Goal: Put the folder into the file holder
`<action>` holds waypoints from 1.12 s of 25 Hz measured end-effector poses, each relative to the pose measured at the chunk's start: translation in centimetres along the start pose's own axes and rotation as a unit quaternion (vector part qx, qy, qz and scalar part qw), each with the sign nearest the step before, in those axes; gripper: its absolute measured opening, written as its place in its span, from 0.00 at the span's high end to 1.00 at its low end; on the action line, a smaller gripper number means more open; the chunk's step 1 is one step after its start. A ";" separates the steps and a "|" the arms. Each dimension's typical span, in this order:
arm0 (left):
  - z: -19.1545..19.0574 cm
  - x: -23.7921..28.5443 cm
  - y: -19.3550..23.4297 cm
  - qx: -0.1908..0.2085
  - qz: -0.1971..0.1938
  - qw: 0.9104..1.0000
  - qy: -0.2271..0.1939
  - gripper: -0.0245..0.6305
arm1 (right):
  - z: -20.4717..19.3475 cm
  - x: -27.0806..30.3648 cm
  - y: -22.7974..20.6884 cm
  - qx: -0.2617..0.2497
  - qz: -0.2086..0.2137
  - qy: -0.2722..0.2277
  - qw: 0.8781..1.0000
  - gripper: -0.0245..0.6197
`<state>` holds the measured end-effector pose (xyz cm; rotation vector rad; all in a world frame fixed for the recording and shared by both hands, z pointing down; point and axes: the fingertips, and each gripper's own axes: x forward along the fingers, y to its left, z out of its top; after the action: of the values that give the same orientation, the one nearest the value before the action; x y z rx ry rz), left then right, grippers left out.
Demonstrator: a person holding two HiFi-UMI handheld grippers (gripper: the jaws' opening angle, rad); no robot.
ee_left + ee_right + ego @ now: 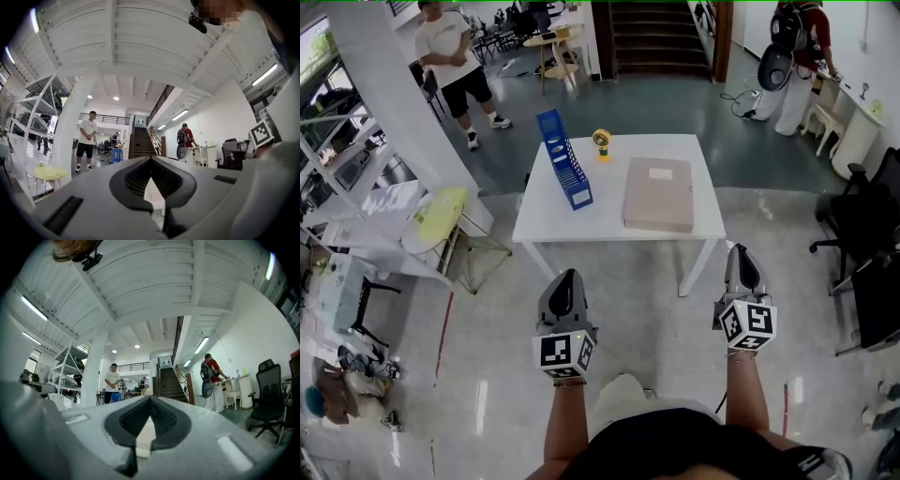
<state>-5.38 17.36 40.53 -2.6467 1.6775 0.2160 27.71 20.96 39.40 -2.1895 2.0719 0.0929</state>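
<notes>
While left gripper (568, 279) and right gripper (741, 255) hang closed, empty, short of the table (551, 221), folder (659, 194) lies ahead lengthwise, nearer the right.

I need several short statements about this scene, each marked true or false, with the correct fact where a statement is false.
1. The folder lies flat on the white table. True.
2. The blue file holder stands on the table, left of the folder. True.
3. The left tongs grip the folder. False: they are shut on nothing, short of the table.
4. The right tongs are wide open. False: they are shut and empty.
5. A small yellow object stands near the table's far edge. True.
</notes>
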 end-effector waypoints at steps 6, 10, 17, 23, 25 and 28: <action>-0.2 -0.2 0.5 -0.008 0.020 1.000 0.000 0.96 | -0.2 0.0 -0.1 0.009 0.006 -0.005 1.000 0.92; -0.8 0.0 -0.2 -0.013 0.009 1.000 0.012 0.88 | -1.2 0.3 0.3 0.010 0.025 0.010 1.000 0.68; -2.0 1.2 -1.5 -0.032 -0.021 0.999 0.024 0.11 | -2.0 0.7 0.6 0.017 0.053 0.015 0.998 0.28; -1.5 1.7 -1.1 -0.029 0.009 0.999 0.017 0.11 | -1.8 1.4 0.0 0.028 0.060 0.012 0.998 0.09; -1.4 2.0 -1.2 -0.028 0.004 0.999 0.018 0.11 | -1.9 1.7 0.1 0.025 0.064 0.014 0.998 0.08; -1.5 2.3 -1.4 -0.025 -0.005 0.999 0.021 0.11 | -2.0 2.0 0.2 0.025 0.068 0.016 0.997 0.08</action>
<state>-2.96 15.75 41.60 -2.7135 1.6925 0.2055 27.58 18.68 41.12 -2.0340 2.2128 0.0188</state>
